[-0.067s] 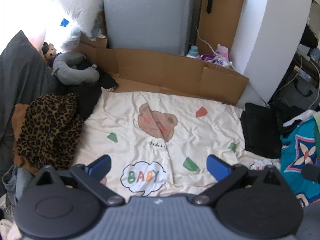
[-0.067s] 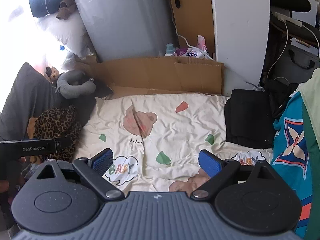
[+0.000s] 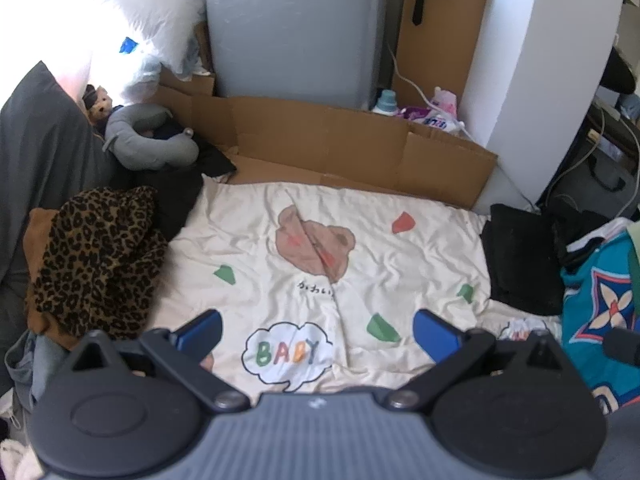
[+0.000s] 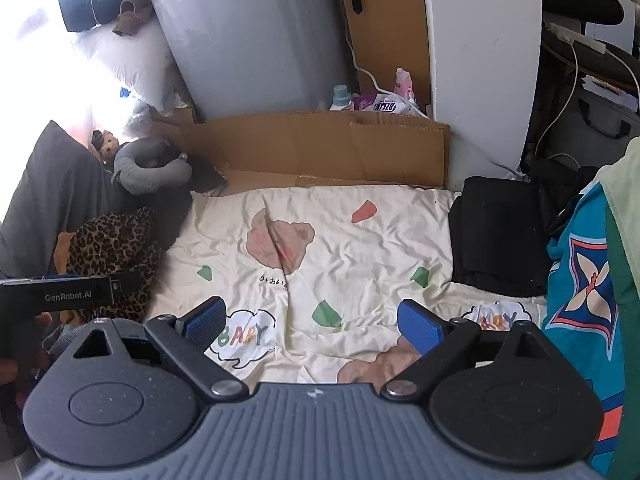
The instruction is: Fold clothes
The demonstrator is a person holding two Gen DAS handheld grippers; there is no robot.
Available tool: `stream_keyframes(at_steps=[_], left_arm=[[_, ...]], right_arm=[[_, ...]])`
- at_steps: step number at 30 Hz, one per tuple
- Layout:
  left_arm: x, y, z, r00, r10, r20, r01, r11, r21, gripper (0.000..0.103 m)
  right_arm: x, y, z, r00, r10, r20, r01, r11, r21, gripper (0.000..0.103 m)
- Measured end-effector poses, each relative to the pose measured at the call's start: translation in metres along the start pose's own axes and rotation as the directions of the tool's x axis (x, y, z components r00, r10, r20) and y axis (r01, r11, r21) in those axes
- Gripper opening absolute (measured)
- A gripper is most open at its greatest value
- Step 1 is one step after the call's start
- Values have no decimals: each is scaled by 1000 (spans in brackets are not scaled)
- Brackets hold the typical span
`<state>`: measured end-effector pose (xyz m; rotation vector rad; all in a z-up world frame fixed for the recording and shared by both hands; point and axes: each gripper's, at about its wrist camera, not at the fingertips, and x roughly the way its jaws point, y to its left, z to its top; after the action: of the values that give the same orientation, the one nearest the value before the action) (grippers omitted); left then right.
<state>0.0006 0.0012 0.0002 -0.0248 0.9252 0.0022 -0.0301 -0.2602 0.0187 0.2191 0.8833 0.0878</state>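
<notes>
Left wrist view: the left hand-held gripper [image 3: 316,332] gapes wide, holding nothing, above the cream bedspread [image 3: 420,256]. A leopard-print garment [image 3: 96,260] heaps at its left edge, black folded clothes [image 3: 520,256] at its right.

Right wrist view: the right hand-held gripper [image 4: 312,322] spreads equally wide and empty; a teal patterned garment [image 4: 580,288] crowds the right border.

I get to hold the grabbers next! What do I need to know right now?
Left gripper: open, holding nothing, above the cream bear blanket.
Right gripper: open, holding nothing, above the same blanket.
Leopard-print garment lies crumpled at the left; black folded cloth at the right; teal patterned fabric at the far right.
Done: the black cloth looks folded.
Left: probably the leopard piece.
</notes>
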Motion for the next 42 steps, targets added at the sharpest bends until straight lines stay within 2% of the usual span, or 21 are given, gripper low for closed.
stream_keyframes(at_steps=[7,17,33,42], left_arm=[[1,4,2,1000,-18,-19,18,1000,-17,102],[2,7,-4,999,-32,-12,32,999,-26,102],[1,3,-5,1000,-15,-8,15,1000,-2,102],[0,2,-4,1000,-13,-4,13,1000,-3,103]], right_arm=[[-2,3,1,1000,-28,9,28,999,-28,96],[-3,-2,-1,1000,-11,17,11,1000,-22,96],[-6,-4,-3,1000,8,7,-8,1000,2,96],[-6,-1,-4,1000,-11,9,11,1000,-7,96]])
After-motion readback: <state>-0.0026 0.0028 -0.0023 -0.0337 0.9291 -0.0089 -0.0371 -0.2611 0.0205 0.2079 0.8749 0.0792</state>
